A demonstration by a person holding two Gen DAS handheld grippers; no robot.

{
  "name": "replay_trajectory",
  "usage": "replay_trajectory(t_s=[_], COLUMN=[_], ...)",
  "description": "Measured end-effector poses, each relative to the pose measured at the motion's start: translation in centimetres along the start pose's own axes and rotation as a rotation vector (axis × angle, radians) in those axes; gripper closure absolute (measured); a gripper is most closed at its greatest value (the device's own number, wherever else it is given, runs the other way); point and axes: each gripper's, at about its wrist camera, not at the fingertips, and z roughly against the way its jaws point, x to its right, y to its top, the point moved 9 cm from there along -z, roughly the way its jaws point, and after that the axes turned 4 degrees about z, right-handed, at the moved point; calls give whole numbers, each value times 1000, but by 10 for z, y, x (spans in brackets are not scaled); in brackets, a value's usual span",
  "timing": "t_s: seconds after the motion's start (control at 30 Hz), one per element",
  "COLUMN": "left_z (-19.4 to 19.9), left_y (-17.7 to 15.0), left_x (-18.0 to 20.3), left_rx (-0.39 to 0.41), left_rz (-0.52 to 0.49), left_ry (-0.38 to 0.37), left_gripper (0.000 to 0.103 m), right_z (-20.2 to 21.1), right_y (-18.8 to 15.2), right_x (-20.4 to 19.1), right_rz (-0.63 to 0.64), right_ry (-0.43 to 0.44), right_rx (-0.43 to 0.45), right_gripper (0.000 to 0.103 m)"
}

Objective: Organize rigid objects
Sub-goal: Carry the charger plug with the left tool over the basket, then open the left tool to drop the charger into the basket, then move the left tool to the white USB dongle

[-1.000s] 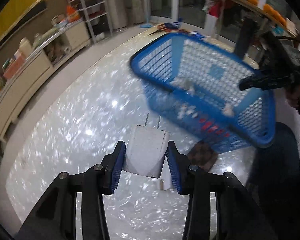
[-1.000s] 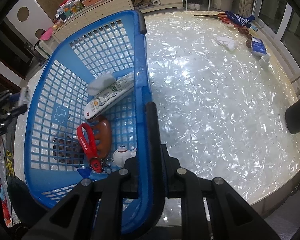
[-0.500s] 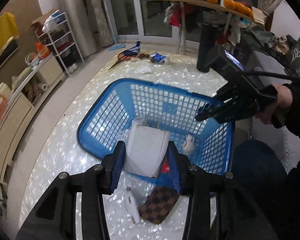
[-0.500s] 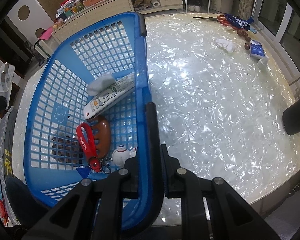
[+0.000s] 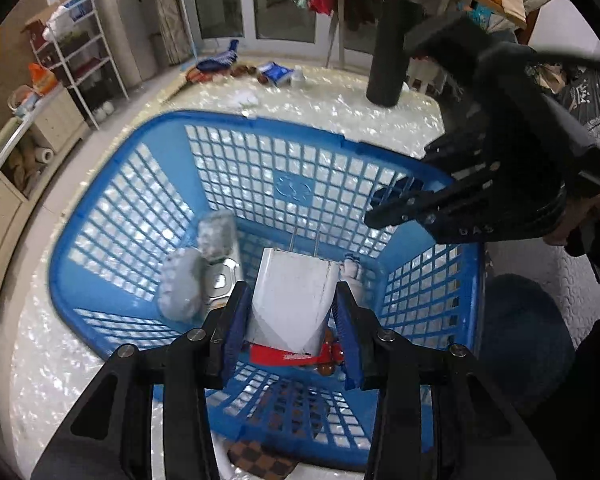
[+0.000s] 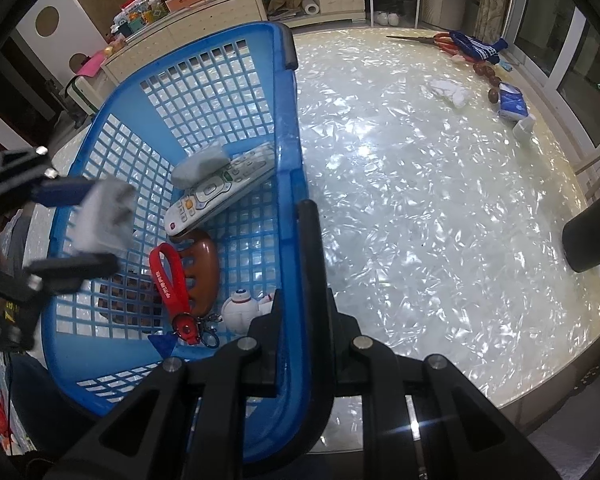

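Step – drop charger into basket | left gripper (image 5: 290,314) clamped on white charger (image 5: 292,300), above blue basket (image 5: 112,208) on desk (image 6: 420,200) | right gripper (image 6: 306,304) pinched on basket rim | advice – lower over bare floor beside remote (image 6: 220,192), then release.

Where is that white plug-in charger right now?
The white charger is clamped in the left gripper, held above the inside of the blue basket, over the red strap and beside the remote control.

Basket (image 6: 288,160) left half free; remote (image 6: 220,192), keychain (image 6: 168,280) crowd right wall
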Motion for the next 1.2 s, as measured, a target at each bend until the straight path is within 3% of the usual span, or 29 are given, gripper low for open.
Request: replay_trajectory(t_s=[0.13,0.17,0.2,0.47,0.5,0.57,0.77,0.93,1.0,1.2], left_z=[-14,-17,-20,-31,-32,-33,-17,3,13,43], left_y=[0,1,1,-1,-1,-3,-3,1,-1,-16], left_x=[-1,-1,-1,-3,-3,-4,-9,-14,-19,-45], left_rx=[-20,-27,-35,-82,-90,-100,-59,-23,-16,-11], left_rz=[9,11,11,9,15,25,31,29,34,83], left_ry=[-15,-20,-19,-2,3,4,15,23,34,105], left_gripper=[62,74,76,77,75,48,26,19,7,5], right_z=[0,0,-1,-3,-3,-3,-4,-4,-4,-3], right_y=[0,0,0,1,1,1,1,1,1,0], right_x=[0,0,0,0,0,0,0,0,0,-1], right_rz=[-4,-5,-5,-2,-1,0,-1,0,2,4], right_ry=[10,12,13,22,23,24,31,28,27,23], right_rx=[2,2,2,2,2,2,3,2,2,0], right_gripper=[88,88,88,88,88,88,88,88,88,88])
